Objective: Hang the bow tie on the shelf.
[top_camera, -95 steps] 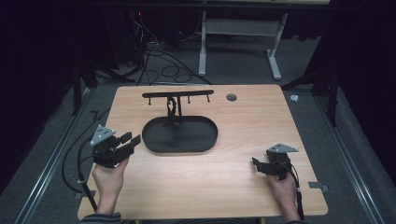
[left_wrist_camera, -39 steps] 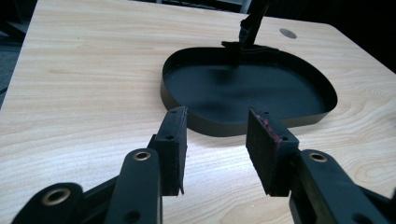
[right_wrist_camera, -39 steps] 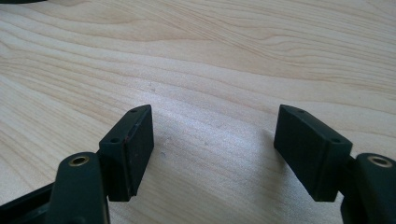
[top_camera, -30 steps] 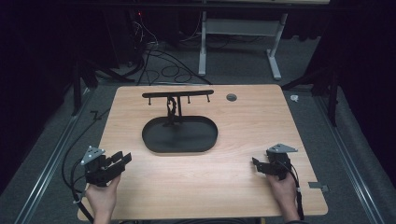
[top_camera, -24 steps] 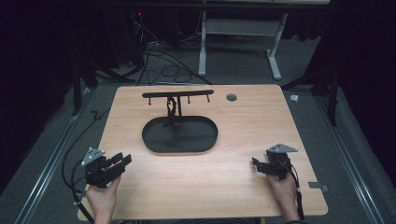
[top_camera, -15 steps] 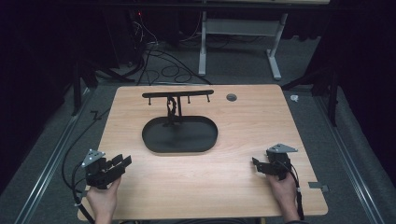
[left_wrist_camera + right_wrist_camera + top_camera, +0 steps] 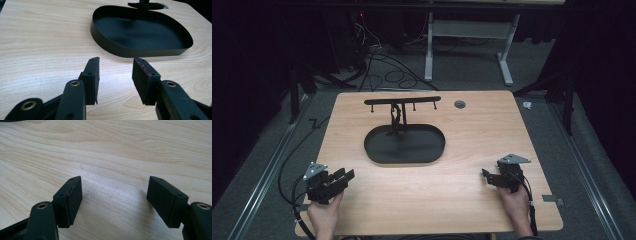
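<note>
high view, two hand-held tools at the near edge of a light wooden table [image 7: 472,145]. left gripper [image 7: 343,178] at the near left corner, jaws spread with nothing between them, pads [image 7: 93,75] low over bare wood. right gripper [image 7: 486,175] at the near right, well apart from the left, jaws likewise spread wide and empty; pads [image 7: 72,195] over bare grain in the right gripper view. nearest thing to both: black oval tray [image 7: 404,159], mid-table, shallow upright wall, interior bare. seen along the left gripper's jaws, tray [image 7: 112,48] just ahead and slightly to the right, nothing lying between pads and wall. black stand [image 7: 401,101] at the tray's far end: upright post topped by a crossbar with short pegs hanging beneath; dark twisted piece [image 7: 395,116] on the post, kind not discernible. small round grey cable port [image 7: 459,104] in the tabletop, right of the crossbar. beyond the table, grey carpeted floor [image 7: 472,75] with loose black cables [image 7: 387,65] and the white legs of a second desk [image 7: 472,50]; surroundings dark. metal rails along the floor at both sides.
</note>
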Action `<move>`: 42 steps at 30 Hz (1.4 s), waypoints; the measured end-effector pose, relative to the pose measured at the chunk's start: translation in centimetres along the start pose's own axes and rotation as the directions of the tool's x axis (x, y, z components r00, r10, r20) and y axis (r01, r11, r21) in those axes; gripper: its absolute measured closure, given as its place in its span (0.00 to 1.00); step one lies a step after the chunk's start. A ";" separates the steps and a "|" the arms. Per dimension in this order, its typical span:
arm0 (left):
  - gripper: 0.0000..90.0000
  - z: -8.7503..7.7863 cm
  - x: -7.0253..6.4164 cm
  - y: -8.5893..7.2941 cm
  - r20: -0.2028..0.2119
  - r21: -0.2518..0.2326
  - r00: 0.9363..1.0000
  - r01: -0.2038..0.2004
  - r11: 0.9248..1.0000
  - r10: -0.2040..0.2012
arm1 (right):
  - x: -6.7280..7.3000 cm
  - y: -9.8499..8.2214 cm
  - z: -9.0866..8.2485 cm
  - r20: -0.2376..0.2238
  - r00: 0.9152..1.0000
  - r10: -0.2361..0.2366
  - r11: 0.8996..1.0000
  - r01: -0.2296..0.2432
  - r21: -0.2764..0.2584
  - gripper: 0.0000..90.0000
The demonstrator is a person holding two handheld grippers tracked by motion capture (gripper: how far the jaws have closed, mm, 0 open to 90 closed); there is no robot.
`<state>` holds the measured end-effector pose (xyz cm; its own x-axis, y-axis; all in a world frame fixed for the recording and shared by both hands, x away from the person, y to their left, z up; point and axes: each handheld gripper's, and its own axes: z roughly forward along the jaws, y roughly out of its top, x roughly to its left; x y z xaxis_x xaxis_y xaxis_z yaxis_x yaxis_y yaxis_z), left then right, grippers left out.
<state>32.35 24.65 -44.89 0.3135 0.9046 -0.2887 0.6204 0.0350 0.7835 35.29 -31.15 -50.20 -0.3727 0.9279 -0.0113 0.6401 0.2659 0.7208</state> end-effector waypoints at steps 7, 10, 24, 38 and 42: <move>0.64 0.5 0.1 -0.5 -0.002 0.015 1.000 0.008 1.000 -0.008 | 0.0 0.0 0.0 0.000 1.000 0.000 1.000 0.000 0.000 0.33; 0.64 0.7 0.2 -0.6 -0.007 0.023 1.000 0.011 1.000 -0.011 | 0.0 0.0 0.0 0.000 1.000 0.000 1.000 0.000 0.000 0.33; 0.63 1.9 0.4 -1.5 -0.024 0.042 1.000 0.017 0.999 -0.016 | 0.0 0.0 0.0 0.000 1.000 0.000 1.000 0.000 0.000 0.33; 0.62 2.8 0.4 -2.4 -0.041 0.055 0.999 0.017 0.998 -0.015 | 0.0 0.0 0.0 0.000 1.000 0.001 1.000 -0.001 0.000 0.33; 0.62 3.2 0.4 -2.6 -0.043 0.057 0.999 0.017 0.998 -0.014 | 0.0 0.0 0.0 0.000 1.000 0.000 1.000 0.000 0.000 0.33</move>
<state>33.16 23.59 -48.75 0.2733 0.9214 -0.2761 0.6657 0.0260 0.7457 35.29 -31.16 -50.20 -0.3727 0.9279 -0.0113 0.6402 0.2659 0.7207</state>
